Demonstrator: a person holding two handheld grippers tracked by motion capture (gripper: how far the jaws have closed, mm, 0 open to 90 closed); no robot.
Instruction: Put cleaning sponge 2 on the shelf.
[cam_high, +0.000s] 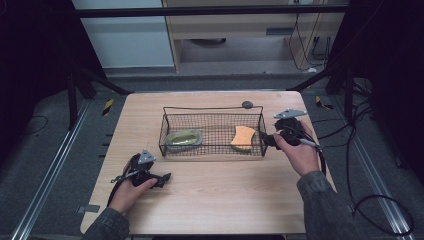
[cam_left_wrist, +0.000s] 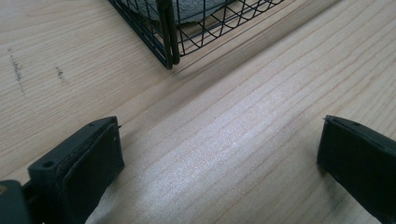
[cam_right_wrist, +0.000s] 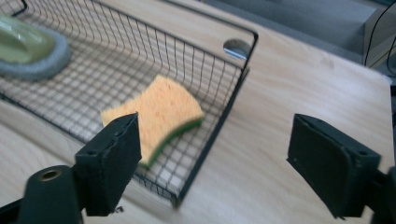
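left hand-held gripper wide, empty | right hand-held gripper wide beside basket | sponge unlabelled

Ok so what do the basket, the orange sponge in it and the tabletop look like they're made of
Basket: thin black wire, probably coated metal, judging by the open grid mesh and thicker rim rod. Sponge: soft porous foam, orange with a pitted surface, and a green layer underneath that looks like a scouring pad. Tabletop: pale wood or wood-look laminate, matte with straight grain lines; which of the two is unclear.
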